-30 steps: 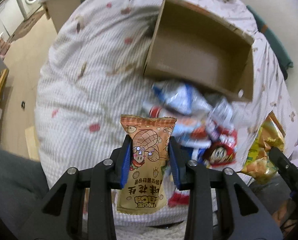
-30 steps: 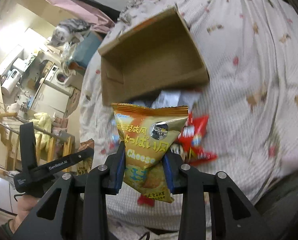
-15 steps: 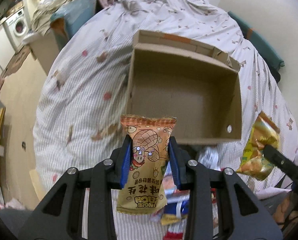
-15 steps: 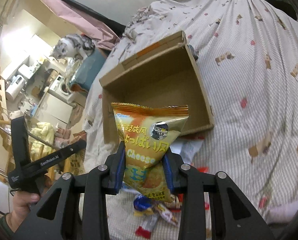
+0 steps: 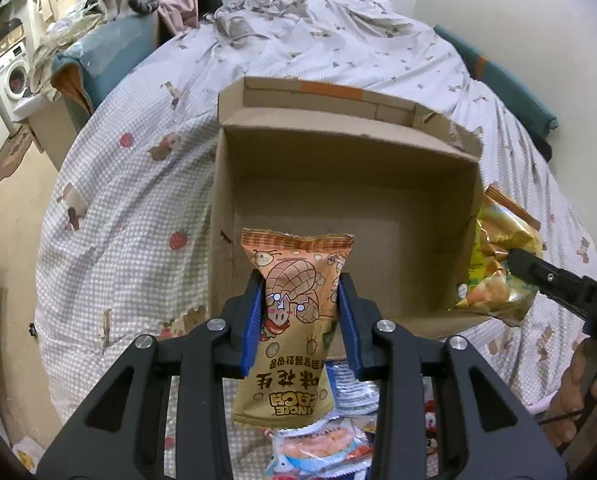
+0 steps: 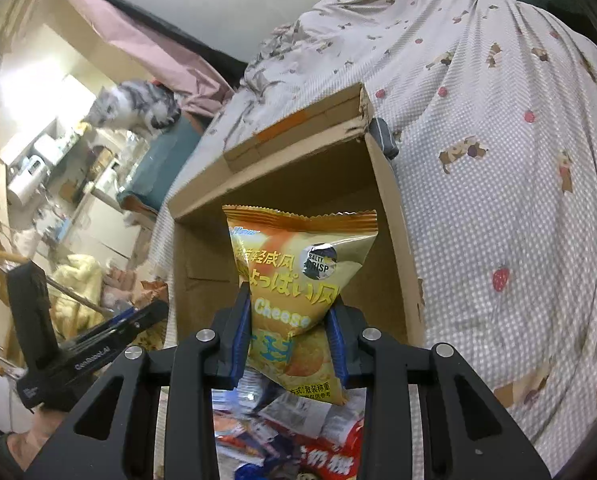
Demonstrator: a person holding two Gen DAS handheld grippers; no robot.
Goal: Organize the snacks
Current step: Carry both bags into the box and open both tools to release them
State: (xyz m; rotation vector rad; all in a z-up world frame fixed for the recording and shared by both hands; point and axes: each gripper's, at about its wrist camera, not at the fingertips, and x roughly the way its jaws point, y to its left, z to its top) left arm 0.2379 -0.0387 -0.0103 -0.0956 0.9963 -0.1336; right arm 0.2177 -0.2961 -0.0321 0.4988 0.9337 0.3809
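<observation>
My left gripper (image 5: pixel 300 292) is shut on an orange peanut snack bag (image 5: pixel 294 320) printed with a cartoon peanut, held at the near wall of an open cardboard box (image 5: pixel 338 184) that looks bare inside. My right gripper (image 6: pixel 290 312) is shut on a yellow cheese crisp bag (image 6: pixel 298 288), held in front of the same box (image 6: pixel 394 240). That yellow bag (image 5: pixel 498 264) also shows at the box's right wall in the left wrist view. A heap of loose snack packets (image 5: pixel 330 440) (image 6: pixel 282 432) lies on the bed below both grippers.
The box sits on a bed with a white checked cover (image 5: pixel 138 200) (image 6: pixel 498 200). A grey cat (image 6: pixel 134 106) stands on a teal cushion beyond the bed's left side. A washing machine (image 5: pixel 12 76) and cluttered floor lie further left. A wall runs behind the bed.
Both grippers have moved away from the snack heap toward the box, each keeping its bag. The box now fills the middle of both views and the heap has dropped to the bottom edge.
</observation>
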